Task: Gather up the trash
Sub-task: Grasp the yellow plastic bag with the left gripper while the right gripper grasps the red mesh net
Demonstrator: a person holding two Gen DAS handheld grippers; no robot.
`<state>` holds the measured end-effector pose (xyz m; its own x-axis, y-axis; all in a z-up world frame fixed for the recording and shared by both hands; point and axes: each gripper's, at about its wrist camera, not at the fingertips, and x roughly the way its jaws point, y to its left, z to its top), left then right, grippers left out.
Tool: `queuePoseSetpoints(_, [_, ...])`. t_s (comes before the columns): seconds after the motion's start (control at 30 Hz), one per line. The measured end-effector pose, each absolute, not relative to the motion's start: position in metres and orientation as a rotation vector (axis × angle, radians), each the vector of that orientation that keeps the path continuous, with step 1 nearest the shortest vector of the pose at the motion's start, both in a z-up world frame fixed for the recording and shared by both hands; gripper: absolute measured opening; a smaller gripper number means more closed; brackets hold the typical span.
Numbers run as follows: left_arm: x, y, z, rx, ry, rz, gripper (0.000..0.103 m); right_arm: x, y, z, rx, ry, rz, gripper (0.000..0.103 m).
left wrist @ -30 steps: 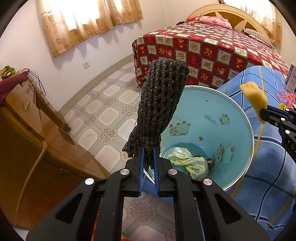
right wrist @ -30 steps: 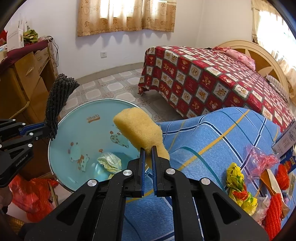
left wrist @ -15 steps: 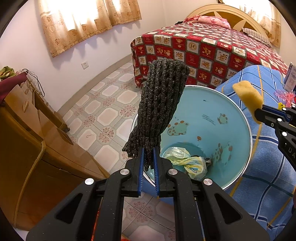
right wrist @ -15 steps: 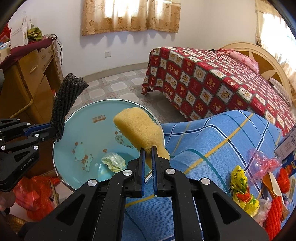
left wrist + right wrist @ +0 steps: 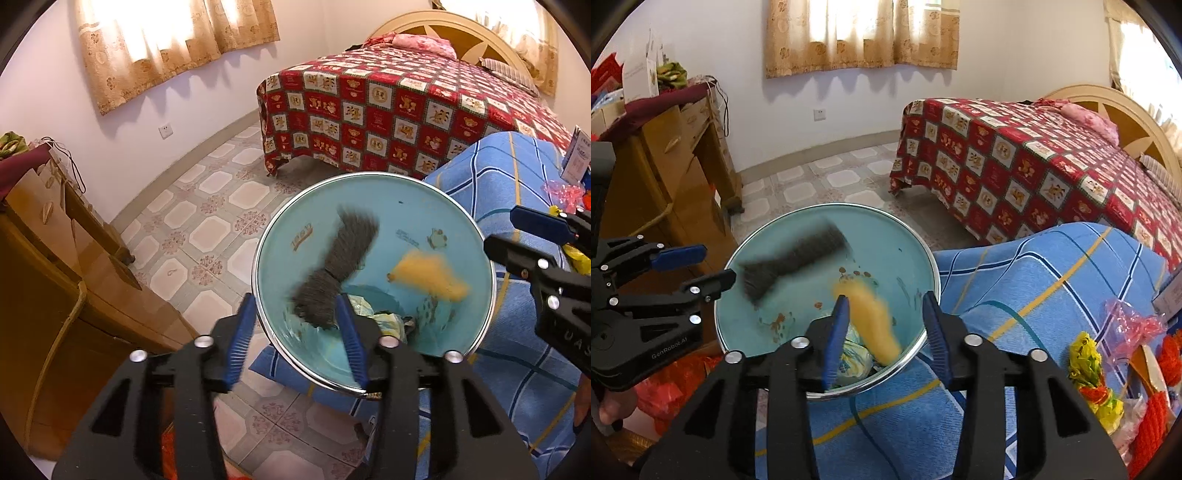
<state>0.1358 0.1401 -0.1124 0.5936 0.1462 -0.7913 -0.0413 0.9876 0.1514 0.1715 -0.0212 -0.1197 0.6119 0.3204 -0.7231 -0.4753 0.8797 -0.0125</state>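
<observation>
Checked blue cloth (image 5: 1034,280), round glossy bin (image 5: 369,354), knitted grey rag (image 5: 332,269), yellow sponge (image 5: 432,277)

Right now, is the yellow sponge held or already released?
Released: the right hand-held gripper, just opened, is not pressing it; the blurred yellow sponge falls into the blue bin.

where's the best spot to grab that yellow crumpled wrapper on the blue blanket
Take the yellow crumpled wrapper at its bunched upper end, coming from above with the right hand-held gripper. It lies flat on the blue blanket, and the raised crumple probably gives the pads something to pinch.
</observation>
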Motion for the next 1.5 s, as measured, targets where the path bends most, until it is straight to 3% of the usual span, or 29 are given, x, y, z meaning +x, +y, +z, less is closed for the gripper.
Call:
queuePoseSetpoints(0.3, [0.133,0.134,-0.114,0.117,0.938,0.087,0.075,0.156,-0.045,-0.116,-0.159,0.774,0.426,0.06])
queuePoseSetpoints(0.87, [0.111,0.072,-0.137,0.238,0.972,-0.015,0.077,0.068,-0.21,-0.086,-0.04,0.619,-0.002,0.065])
queuePoseSetpoints(1.07, [0.103,0.049,-0.129,0.259,0.944,-0.054,0.077,0.07,-0.246,-0.101,0.003,0.678,-0.067,0.064])
queuePoseSetpoints(1.1, [0.102,0.047,-0.126,0.26,0.935,-0.058,0.077,0.073,-0.249,-0.104,0.011,0.688,-0.065,0.063])
queuePoseSetpoints(1.17, [0.1,0.04,-0.121,0.266,0.915,-0.067,0.077,0.078,-0.253,-0.11,0.023,0.71,-0.06,0.053])
queuePoseSetpoints(1.23, [0.1,0.035,-0.117,0.261,0.908,-0.08,0.077,0.082,-0.256,-0.117,0.05,0.743,-0.045,0.025])
queuePoseSetpoints(1.5, [0.1,-0.01,-0.108,0.259,0.887,-0.156,0.077,0.05,-0.253,-0.089,0.051,0.617,0.002,0.02])
